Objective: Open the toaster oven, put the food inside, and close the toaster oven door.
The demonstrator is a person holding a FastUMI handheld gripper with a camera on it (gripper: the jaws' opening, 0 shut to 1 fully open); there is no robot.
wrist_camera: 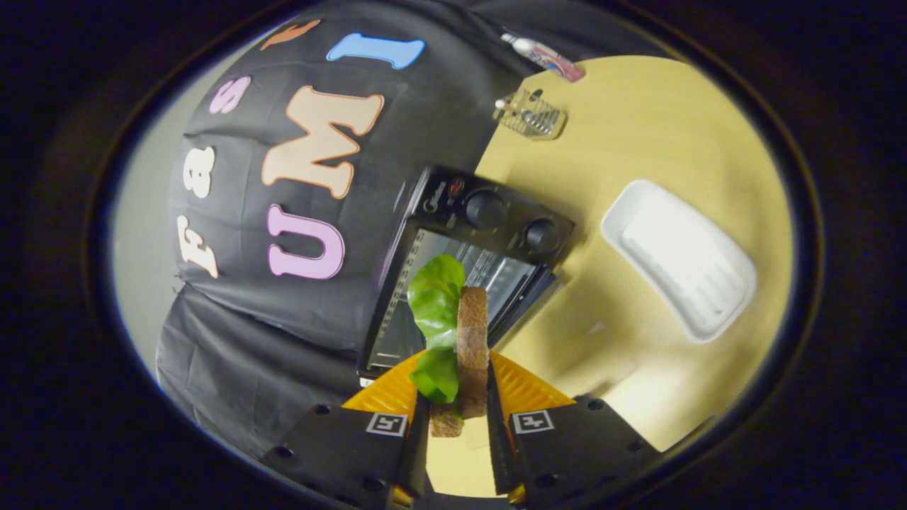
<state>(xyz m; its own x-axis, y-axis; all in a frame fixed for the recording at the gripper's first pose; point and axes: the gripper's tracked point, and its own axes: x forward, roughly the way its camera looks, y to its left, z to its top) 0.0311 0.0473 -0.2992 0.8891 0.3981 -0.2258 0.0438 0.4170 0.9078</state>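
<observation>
My gripper [459, 386] is shut on the food: a brown bread slice [472, 340] with green lettuce [434, 301] pressed against its side, standing on edge between the two fingers. Just beyond the food is the black toaster oven [489, 212], on the yellow table against the black cloth wall. Two round knobs [485, 207] sit on its control panel. Its door [528, 297] looks open, and a wire rack [492, 265] shows inside the cavity behind the lettuce. The food partly hides the opening.
A white rectangular tray [680, 255] lies on the yellow table [638, 127] beside the oven. Further off are a small wire holder [531, 115] and a tube [544, 55] near the wall. Bare table lies between the tray and the oven.
</observation>
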